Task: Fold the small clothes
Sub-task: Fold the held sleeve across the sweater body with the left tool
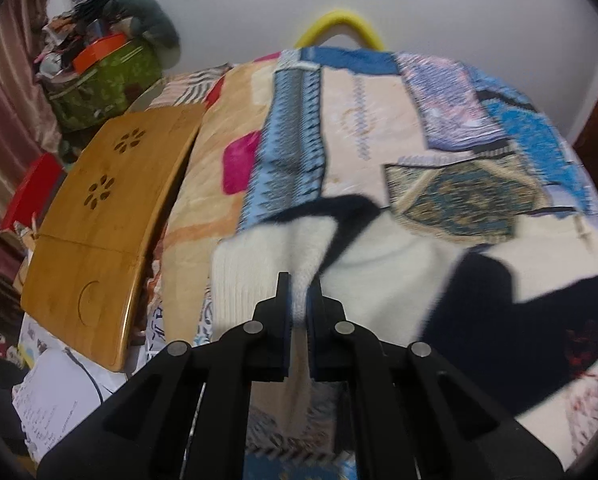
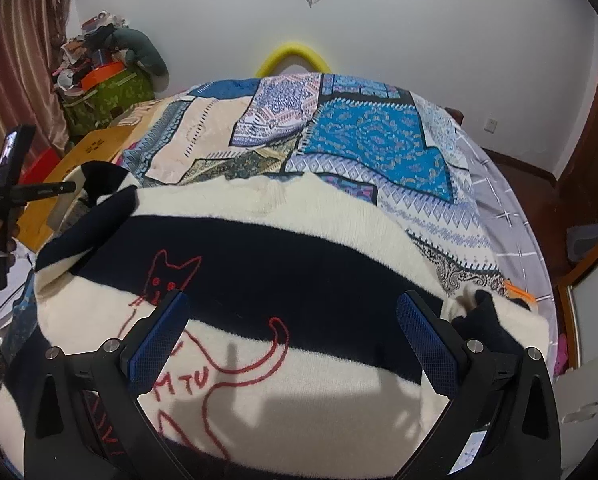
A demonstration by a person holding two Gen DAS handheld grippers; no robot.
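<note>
- The left gripper (image 1: pixel 299 284) is clenched on a ribbed cream sleeve cuff (image 1: pixel 255 280) of the cream-and-navy knitted sweater (image 1: pixel 399 272); the cuff fabric rises between the narrow black jaws and runs back under them; the sleeve is lifted above the patchwork blue-and-beige bedspread (image 1: pixel 339 128).
- The right gripper (image 2: pixel 295 316) is released, its blue-padded fingers (image 2: pixel 167 332) spread wide and holding nothing; it hovers over the body of the sweater (image 2: pixel 299 248), which lies spread across the near part of the bedspread (image 2: pixel 363 140).
- Between the right fingers lie the sweater's broad navy band and cream band; a red outlined cat motif (image 2: pixel 203 332) sits beside the left-hand finger.
- A folded navy-tipped sleeve (image 2: pixel 483 320) lies just beside the right-hand finger.
- A bamboo lap tray (image 1: pixel 95 232) with flower cut-outs rests at the bed's left edge; a green patterned storage bag (image 1: pixel 103 84) stands beyond it.
</note>
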